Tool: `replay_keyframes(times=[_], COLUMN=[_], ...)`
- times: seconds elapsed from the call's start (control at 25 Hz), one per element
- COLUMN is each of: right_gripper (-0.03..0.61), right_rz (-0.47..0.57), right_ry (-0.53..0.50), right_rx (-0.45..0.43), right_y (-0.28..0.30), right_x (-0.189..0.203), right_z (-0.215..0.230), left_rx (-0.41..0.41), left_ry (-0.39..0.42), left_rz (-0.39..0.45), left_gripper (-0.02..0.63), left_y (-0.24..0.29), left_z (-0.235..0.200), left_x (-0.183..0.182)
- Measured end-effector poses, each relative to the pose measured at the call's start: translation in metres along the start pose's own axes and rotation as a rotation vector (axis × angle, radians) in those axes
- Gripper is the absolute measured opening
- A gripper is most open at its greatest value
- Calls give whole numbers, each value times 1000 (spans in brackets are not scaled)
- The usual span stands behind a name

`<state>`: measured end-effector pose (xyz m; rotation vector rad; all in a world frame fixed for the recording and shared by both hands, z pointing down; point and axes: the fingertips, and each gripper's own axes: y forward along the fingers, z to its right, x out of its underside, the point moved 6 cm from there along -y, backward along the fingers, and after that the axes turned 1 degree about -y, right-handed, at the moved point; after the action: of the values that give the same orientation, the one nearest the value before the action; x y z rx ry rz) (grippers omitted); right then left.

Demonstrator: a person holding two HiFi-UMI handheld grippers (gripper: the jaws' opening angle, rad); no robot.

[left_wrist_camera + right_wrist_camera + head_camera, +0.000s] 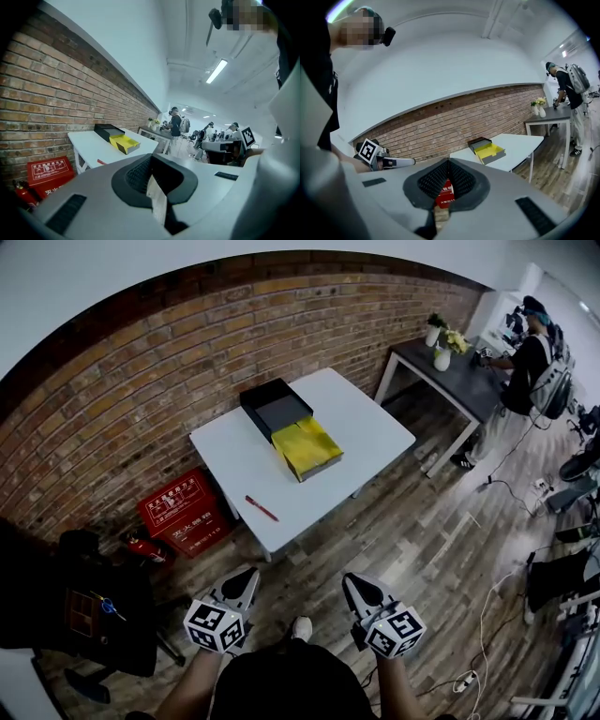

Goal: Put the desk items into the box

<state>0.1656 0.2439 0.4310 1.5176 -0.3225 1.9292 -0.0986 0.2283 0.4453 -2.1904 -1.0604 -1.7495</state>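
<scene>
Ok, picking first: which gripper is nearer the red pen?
Left. The left gripper is nearly straight in front of the red pen; the right gripper stands farther right.

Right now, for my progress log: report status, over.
Left tool, right tool shut, empty, short of the table. Red pen lies on it, outside the yellow box. No obstruction seen.
</scene>
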Motion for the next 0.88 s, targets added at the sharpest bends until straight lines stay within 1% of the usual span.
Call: replay_keyframes(times=[0.24, 0.44, 0.72, 0.88], right_gripper=[21, 21, 21, 21], right_rz=[-23, -23, -39, -41], right_ry=[-7, 20, 25, 24], right_rx=[-57, -82, -100, -104], right_y=[7, 13, 28, 43], right_x=[-5, -9, -12, -17], right_z=[30, 52, 62, 65], left_rx=[-39, -65, -104, -100], left_ry=[15, 12, 7, 17], left_rz=[-3, -12, -26, -50], left_gripper=[14, 14, 14, 14], left_y=[31, 45, 57, 70], left_z=[9, 12, -4, -18], left_x=[-5, -9, -13, -14])
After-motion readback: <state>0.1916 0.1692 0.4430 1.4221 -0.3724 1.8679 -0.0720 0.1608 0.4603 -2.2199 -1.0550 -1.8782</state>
